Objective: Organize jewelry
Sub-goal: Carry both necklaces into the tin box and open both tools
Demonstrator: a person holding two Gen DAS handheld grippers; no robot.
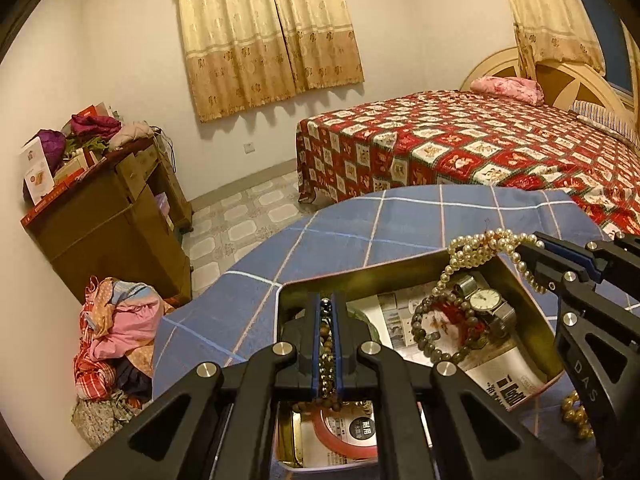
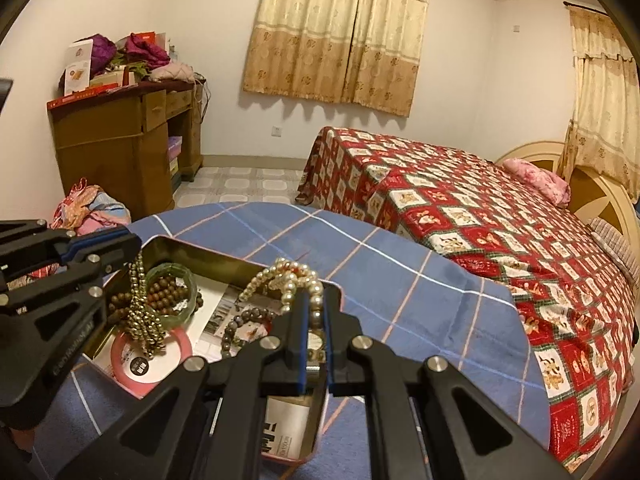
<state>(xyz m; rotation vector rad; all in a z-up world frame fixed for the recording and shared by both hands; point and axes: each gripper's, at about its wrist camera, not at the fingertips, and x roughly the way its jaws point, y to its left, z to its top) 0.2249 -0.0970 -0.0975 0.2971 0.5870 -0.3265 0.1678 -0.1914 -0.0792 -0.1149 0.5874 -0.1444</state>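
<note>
A gold metal tin lined with newspaper sits on the blue checked tablecloth. My left gripper is shut on a gold bead chain that hangs into the tin's left part. My right gripper is shut on a pearl necklace, held over the tin's far rim. Inside lie a wristwatch, a dark bead bracelet, a green bangle, brown wooden beads and a pink tape roll.
More gold beads lie on the cloth right of the tin. Behind the table stand a bed with a red patterned cover, a cluttered wooden cabinet and a heap of clothes on the floor.
</note>
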